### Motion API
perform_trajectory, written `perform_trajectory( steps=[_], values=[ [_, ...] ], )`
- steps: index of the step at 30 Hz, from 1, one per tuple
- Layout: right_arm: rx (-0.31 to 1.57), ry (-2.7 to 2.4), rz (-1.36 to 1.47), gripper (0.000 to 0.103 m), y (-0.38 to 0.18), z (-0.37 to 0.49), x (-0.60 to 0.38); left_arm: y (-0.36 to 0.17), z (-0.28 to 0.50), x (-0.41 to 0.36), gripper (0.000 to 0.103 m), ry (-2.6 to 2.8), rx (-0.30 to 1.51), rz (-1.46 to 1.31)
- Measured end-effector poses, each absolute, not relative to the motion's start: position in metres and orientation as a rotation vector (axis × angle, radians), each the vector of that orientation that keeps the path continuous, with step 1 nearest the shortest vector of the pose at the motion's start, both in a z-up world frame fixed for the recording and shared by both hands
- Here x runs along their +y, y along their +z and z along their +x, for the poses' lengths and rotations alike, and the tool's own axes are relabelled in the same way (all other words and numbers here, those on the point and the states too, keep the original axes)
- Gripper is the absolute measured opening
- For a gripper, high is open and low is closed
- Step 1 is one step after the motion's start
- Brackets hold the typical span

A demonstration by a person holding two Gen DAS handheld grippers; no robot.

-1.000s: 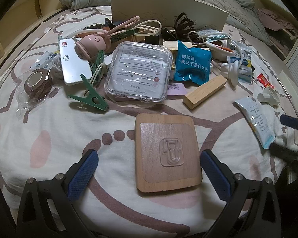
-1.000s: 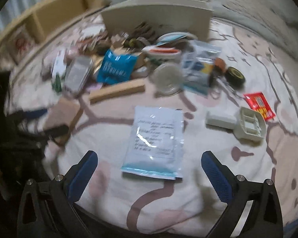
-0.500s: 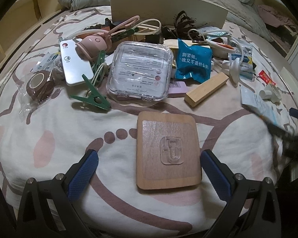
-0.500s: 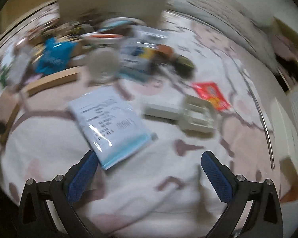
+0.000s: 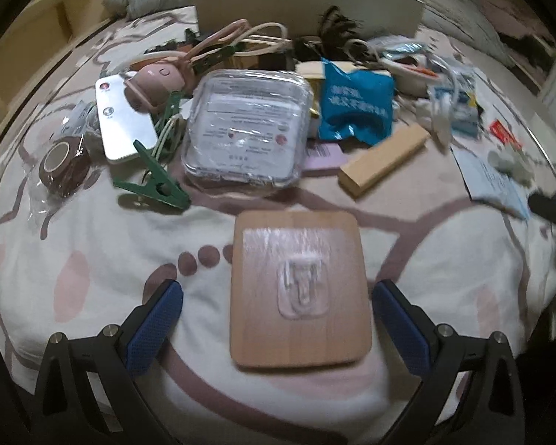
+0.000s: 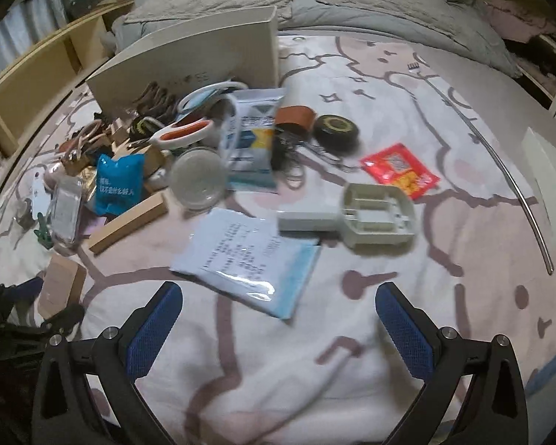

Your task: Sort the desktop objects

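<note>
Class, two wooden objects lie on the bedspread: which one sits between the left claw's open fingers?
The flat square wooden board with the clear adhesive hook stuck on it. The long narrow wooden block lies farther off, beside the blue packet.

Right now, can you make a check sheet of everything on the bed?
Surface: patterned bedsheet, wrinkled.
Job's things: wooden board between the left hand-held gripper's open fingers, not gripped; blue packet lying flat ahead of the open right hand-held gripper.
Clutter: clear case, green clip, wood block, blue pouch, tape roll, red sachet, black tape.
Cables: white cord, tangled.
Surroundings: white box, pillows, shelf.
</note>
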State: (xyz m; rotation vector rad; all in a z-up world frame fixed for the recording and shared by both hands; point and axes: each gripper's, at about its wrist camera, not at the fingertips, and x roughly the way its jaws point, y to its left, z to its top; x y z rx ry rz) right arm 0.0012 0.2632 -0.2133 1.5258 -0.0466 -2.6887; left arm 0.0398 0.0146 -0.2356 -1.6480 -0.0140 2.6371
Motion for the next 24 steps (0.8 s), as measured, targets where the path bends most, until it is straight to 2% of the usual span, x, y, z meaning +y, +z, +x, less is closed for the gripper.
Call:
perform_trajectory(
  steps=[3, 12, 16, 24],
  values=[
    [-0.028, -2.693, 1.551, 0.103, -0.219, -0.001, 0.249, -0.236, 0.037, 0.016, 0.103, 2.665, -0.039, -1.655],
    [-0.126, -2.827, 1.608, 0.103, -0.231, -0.009, 0.234, -0.243, 0.045, 0.027, 0.103, 2.807, 0.081, -1.573],
    [-0.148, -2.858, 1.555, 0.103, -0.230, -0.016, 0.227, -0.243, 0.044, 0.025, 0.103, 2.804, 0.057, -1.572],
    [-0.064, -2.871, 1.628, 0.103, -0.244, -0.027, 0.221, -0.244, 0.045, 0.028, 0.103, 2.819, 0.085, -1.536]
  ],
)
